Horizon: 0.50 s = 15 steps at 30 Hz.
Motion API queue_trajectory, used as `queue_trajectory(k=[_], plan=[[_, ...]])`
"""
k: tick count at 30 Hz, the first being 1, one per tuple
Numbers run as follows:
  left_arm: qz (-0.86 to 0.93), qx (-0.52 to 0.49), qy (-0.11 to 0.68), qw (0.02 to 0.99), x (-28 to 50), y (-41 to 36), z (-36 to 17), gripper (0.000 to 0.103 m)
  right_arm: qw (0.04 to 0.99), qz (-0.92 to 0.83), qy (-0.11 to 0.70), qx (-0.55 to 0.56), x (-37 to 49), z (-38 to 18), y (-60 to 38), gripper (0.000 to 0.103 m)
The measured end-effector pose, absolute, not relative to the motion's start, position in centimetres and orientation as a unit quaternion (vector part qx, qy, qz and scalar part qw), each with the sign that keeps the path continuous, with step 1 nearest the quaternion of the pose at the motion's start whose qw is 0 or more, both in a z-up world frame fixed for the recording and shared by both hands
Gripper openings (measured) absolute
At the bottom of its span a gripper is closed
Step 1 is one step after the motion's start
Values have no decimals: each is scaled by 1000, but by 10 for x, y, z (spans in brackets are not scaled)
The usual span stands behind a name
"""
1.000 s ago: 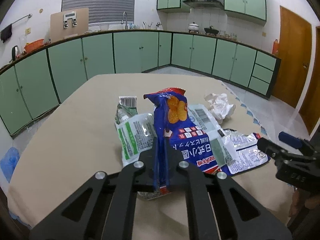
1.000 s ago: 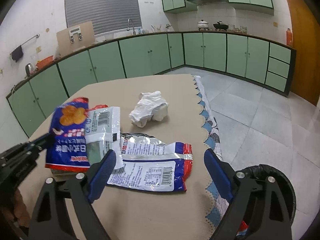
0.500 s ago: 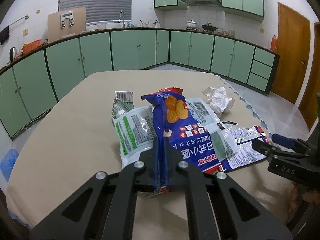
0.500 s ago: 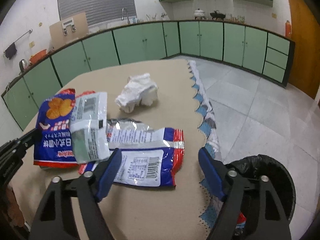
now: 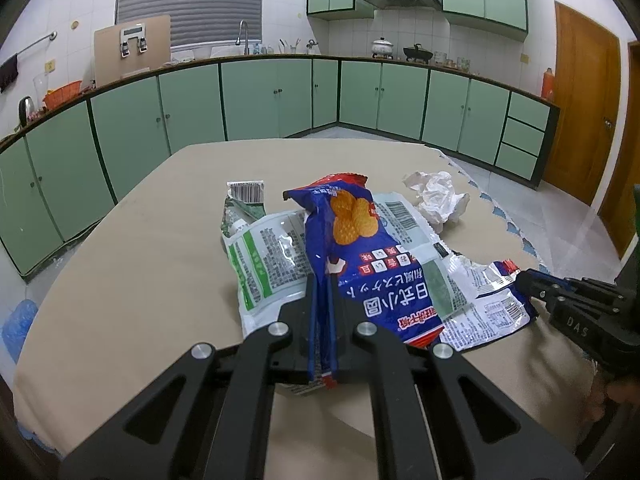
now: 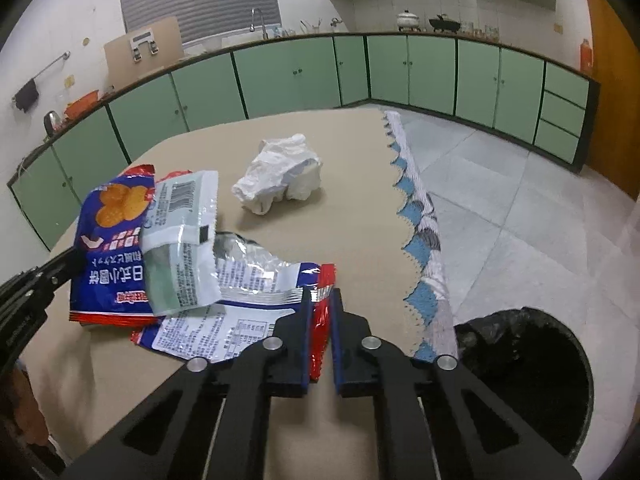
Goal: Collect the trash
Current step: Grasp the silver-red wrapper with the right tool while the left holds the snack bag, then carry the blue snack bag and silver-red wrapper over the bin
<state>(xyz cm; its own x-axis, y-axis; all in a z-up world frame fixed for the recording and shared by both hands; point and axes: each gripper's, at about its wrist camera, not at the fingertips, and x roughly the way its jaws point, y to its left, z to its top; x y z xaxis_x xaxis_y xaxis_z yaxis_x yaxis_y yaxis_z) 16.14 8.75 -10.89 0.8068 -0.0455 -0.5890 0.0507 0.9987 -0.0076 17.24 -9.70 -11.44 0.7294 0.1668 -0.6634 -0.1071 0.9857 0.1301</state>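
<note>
My left gripper (image 5: 322,284) is shut on the edge of a blue snack wrapper (image 5: 360,256) with orange crackers printed on it, held just above the table; it also shows in the right wrist view (image 6: 108,248). My right gripper (image 6: 320,296) is shut on the red end of a silver, blue and red wrapper (image 6: 240,300), which lies flat on the table and shows in the left wrist view (image 5: 484,304). A green and white wrapper (image 5: 268,260) lies under the blue one. A crumpled white tissue (image 6: 280,176) lies further back on the table.
The beige table (image 6: 352,168) has a scalloped blue-and-white cloth edge (image 6: 420,240) on its right. A black-lined trash bin (image 6: 532,380) stands on the floor below that edge. Green kitchen cabinets line the walls.
My right gripper moved in from open and apart over the table and closed on the red end of the silver wrapper. My left gripper kept its hold on the blue wrapper.
</note>
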Motion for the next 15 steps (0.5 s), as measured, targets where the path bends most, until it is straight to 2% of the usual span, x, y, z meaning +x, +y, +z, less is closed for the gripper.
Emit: queue_trajectory(k=[15], plan=[[-40,9,284,958,151,73,-88,3,956,65,285,29,144,-49,-112,4]])
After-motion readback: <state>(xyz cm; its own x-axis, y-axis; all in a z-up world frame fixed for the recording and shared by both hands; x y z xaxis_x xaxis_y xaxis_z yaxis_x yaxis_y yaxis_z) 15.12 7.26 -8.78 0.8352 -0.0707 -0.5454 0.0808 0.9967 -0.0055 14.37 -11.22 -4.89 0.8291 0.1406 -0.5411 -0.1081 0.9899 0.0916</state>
